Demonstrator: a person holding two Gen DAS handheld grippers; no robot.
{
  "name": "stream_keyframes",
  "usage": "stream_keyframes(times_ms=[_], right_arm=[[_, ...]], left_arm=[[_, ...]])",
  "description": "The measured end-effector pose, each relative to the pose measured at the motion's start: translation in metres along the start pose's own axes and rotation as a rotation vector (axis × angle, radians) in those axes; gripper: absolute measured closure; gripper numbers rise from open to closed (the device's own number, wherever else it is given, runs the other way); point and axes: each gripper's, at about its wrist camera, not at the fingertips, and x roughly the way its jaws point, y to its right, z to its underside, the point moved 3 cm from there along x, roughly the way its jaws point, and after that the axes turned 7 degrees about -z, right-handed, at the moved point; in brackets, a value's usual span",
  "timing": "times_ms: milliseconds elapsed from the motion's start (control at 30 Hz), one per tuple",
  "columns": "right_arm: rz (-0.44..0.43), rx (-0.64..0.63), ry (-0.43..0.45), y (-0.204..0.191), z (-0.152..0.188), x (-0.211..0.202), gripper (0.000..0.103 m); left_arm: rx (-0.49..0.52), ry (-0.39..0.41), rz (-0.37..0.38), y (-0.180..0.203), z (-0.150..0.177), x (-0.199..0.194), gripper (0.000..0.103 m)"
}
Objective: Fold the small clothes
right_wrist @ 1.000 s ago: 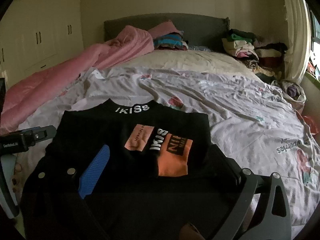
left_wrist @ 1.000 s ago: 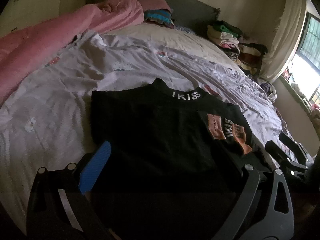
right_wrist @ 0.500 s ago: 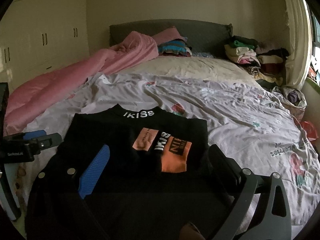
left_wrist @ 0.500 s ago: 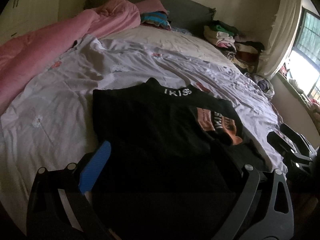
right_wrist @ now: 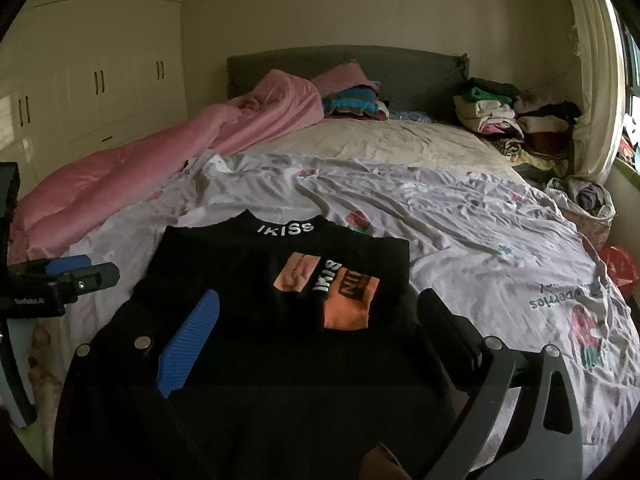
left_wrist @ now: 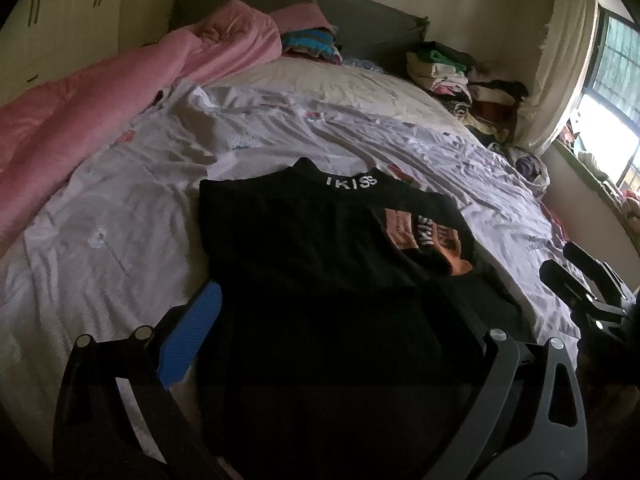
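A black shirt (left_wrist: 300, 248) with a white "IKISS" collar lies flat on the pale printed sheet (left_wrist: 120, 220), collar away from me. A flap with orange patches (right_wrist: 344, 300) rests on the right half of the shirt (right_wrist: 248, 272). My left gripper (left_wrist: 320, 320) hovers open over the shirt's near left part, its blue pad (left_wrist: 192, 332) at the shirt's left edge. My right gripper (right_wrist: 316, 328) is open over the near right part, nothing between its fingers. Each gripper shows at the edge of the other's view: the right gripper (left_wrist: 580, 280), the left gripper (right_wrist: 68, 276).
A pink duvet (right_wrist: 160, 152) is bunched along the bed's left side. Folded clothes (right_wrist: 512, 120) are stacked at the far right by the headboard. A bag of clothes (right_wrist: 588, 200) sits off the right edge. White wardrobes (right_wrist: 100, 60) stand left, a window (left_wrist: 612, 100) right.
Both grippers have drawn back and risen from the shirt, which now sits smaller and farther off. They stayed open and the shirt has not moved.
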Motion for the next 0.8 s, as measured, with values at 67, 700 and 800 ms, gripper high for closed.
stream_keyframes(times_ms=[67, 700, 800], right_arm=[[0.001, -0.001, -0.002, 0.0, 0.0, 0.0, 0.004], [0.025, 0.014, -0.003, 0.022, 0.022, -0.038, 0.005], [0.031, 0.007, -0.007, 0.026, 0.025, -0.041, 0.005]], left_arm=[[0.002, -0.003, -0.003, 0.0, 0.002, -0.003, 0.01], [0.006, -0.046, -0.06, -0.017, 0.032, -0.022, 0.01], [0.01, -0.05, -0.075, -0.021, 0.036, -0.026, 0.01]])
